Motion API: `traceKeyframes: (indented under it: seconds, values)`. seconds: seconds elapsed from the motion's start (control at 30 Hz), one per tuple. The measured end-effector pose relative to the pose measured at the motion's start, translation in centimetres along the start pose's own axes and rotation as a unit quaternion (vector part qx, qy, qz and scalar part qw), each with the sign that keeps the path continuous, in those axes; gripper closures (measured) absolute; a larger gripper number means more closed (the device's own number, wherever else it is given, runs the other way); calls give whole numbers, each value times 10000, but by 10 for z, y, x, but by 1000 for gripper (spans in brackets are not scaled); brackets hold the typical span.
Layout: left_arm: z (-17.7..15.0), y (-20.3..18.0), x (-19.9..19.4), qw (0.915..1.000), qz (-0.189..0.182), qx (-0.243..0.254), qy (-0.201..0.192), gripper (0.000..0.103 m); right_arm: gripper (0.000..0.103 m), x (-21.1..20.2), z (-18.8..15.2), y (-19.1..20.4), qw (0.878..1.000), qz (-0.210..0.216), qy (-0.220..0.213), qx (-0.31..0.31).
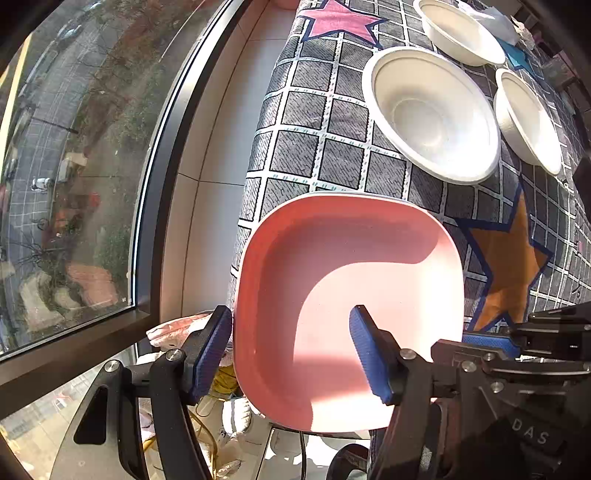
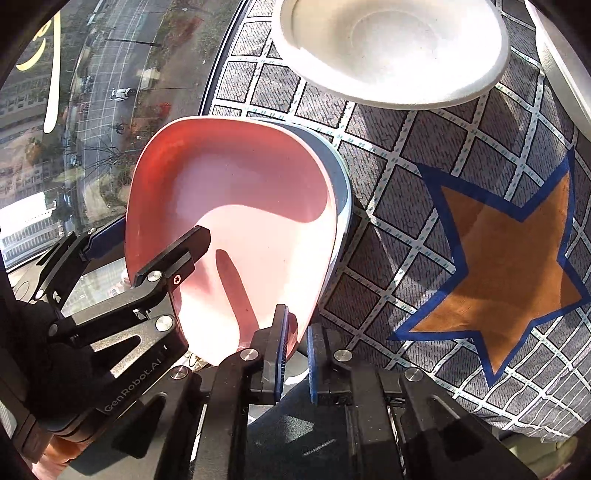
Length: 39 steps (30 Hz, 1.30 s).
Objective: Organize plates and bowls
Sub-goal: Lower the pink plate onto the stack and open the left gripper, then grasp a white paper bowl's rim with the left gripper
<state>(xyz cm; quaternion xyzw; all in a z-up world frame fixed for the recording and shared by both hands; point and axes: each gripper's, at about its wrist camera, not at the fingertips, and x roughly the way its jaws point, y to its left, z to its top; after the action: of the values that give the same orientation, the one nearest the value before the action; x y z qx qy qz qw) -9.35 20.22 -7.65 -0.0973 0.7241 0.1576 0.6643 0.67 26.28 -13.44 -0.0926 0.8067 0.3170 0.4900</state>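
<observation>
A pink square plate (image 1: 343,295) lies at the near left corner of the checked tablecloth (image 1: 306,147), on top of a blue plate whose rim (image 2: 341,192) shows in the right wrist view. My left gripper (image 1: 291,343) is open, one finger outside the plate's left edge and one over its inside. My right gripper (image 2: 295,354) is shut on the near rims of the pink plate (image 2: 240,221) and the blue plate. Three white bowls stand farther back: a middle one (image 1: 432,114), a far one (image 1: 461,29) and a right one (image 1: 528,118).
A tall window (image 1: 74,147) with a dark frame runs along the left, with a pale sill between it and the table. The cloth carries an orange star (image 2: 498,266) and a pink star (image 1: 340,20). Soft items and a cable lie below the table's near edge.
</observation>
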Motion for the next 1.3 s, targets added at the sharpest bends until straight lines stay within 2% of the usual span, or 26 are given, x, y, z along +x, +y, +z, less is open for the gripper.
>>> traceKeyframes:
  seconds: [0.07, 0.1, 0.13, 0.3, 0.4, 0.5, 0.63, 0.77, 0.87, 0.93, 0.97, 1.0, 1.3]
  values:
    - [2, 3, 1, 9999, -17, -145, -44, 24, 52, -12, -3, -3, 9996, -181, -197, 9]
    - [0, 8, 1, 9998, -63, -196, -71, 24, 22, -17, -4, -7, 9992, -176, -361, 7]
    - [0, 9, 1, 9997, -105, -228, -80, 23, 20, -23, -5, -10, 9987, -170, -483, 17]
    - [3, 11, 8, 9996, -234, -138, -59, 23, 20, -47, -26, -60, 9947, -263, -772, 620]
    - [6, 6, 5, 9990, -429, -9, -161, 23, 20, -64, -44, -92, 9889, -300, -909, 1140]
    - [14, -14, -5, 9971, -713, 188, -199, 23, 20, -73, -60, -124, 9815, -350, -1004, 1593]
    - [25, -45, -18, 9937, -823, 638, -404, 23, 20, -81, -72, -148, 9731, -369, -1062, 2010]
    - [42, -66, -31, 9907, -891, 882, -532, 23, 20, -86, -75, -155, 9704, -390, -1098, 2115]
    - [57, -70, -38, 9902, -829, 938, -624, 23, 20, -90, -68, -153, 9714, -373, -1120, 2059]
    - [68, -64, -39, 9907, -746, 908, -691, 23, 20, -86, -57, -142, 9723, -358, -1167, 1993]
    - [75, -60, -38, 9912, -695, 876, -712, 23, 20, -91, -57, -154, 9732, -339, -1189, 1940]
    - [83, -55, -36, 9918, -645, 830, -721, 23, 20, -92, -50, -150, 9735, -321, -1220, 1905]
    - [132, -34, -3, 9968, -213, 552, -533, 23, 20, -91, 15, -119, 9707, -33, -1518, 1861]
